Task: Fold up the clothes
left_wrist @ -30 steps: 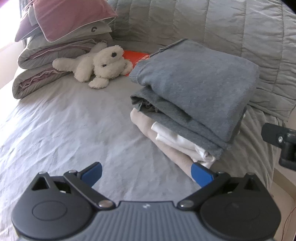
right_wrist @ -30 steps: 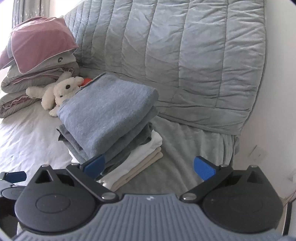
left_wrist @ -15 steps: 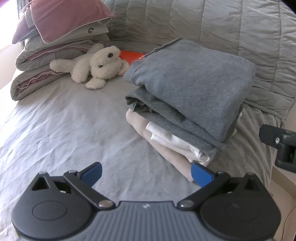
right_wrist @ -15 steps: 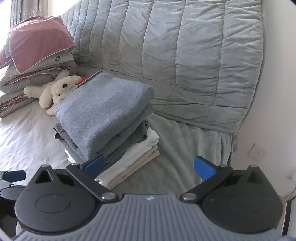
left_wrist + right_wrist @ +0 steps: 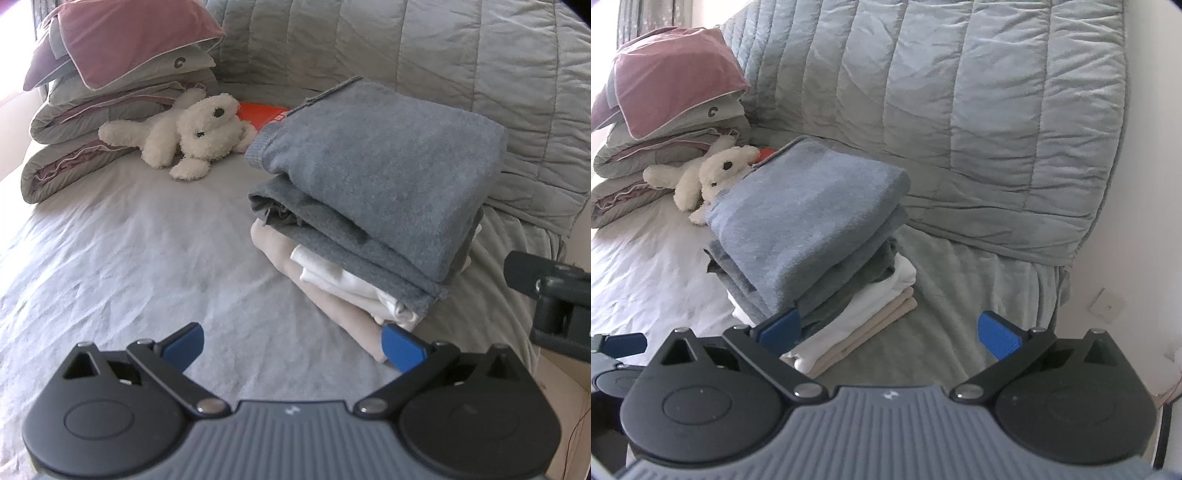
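Nearing folded stack [image 5: 373, 206], both hand-held grippers spread

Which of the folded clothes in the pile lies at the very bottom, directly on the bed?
The beige garment. It lies flat on the bed sheet, under the white garment and the two grey garments; the lighter grey garment is on top.

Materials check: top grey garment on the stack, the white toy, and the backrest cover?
Top grey garment: looks like soft knit or fleece, matte, with a ribbed hem. White toy: plush, fuzzy pile. Backrest cover: quilted fabric with stitched channels and a slight sheen; fibre unclear.
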Demonstrator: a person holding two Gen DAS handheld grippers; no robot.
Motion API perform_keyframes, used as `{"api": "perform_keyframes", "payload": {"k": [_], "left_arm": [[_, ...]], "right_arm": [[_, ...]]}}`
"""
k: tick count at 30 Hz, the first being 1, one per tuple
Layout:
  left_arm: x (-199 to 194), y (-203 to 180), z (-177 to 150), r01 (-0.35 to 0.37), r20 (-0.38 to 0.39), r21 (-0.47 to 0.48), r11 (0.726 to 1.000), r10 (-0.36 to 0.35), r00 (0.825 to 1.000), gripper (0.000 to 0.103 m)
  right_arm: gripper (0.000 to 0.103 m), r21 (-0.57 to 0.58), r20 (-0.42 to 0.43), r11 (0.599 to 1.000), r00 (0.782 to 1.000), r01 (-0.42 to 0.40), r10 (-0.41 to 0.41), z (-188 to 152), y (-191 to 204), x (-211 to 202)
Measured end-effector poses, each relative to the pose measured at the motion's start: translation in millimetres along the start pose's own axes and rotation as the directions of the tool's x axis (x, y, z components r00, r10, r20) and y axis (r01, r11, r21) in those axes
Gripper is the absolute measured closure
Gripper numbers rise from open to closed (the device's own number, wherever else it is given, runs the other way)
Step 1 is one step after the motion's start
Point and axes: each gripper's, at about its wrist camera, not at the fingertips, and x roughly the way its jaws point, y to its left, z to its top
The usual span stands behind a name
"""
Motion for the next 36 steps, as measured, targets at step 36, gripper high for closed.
{"api": "perform_keyframes", "payload": {"k": [36], "left_arm": [[-0.9, 0.3, -0.5, -0.016, -0.007, 0.030, 0.999, 0.016, 1.000, 0.001]], "right_arm": [[0.000, -0.016, 0.003, 1.000, 1.000, -0.005, 0.005, 1.8, 8.6, -2.7]]}}
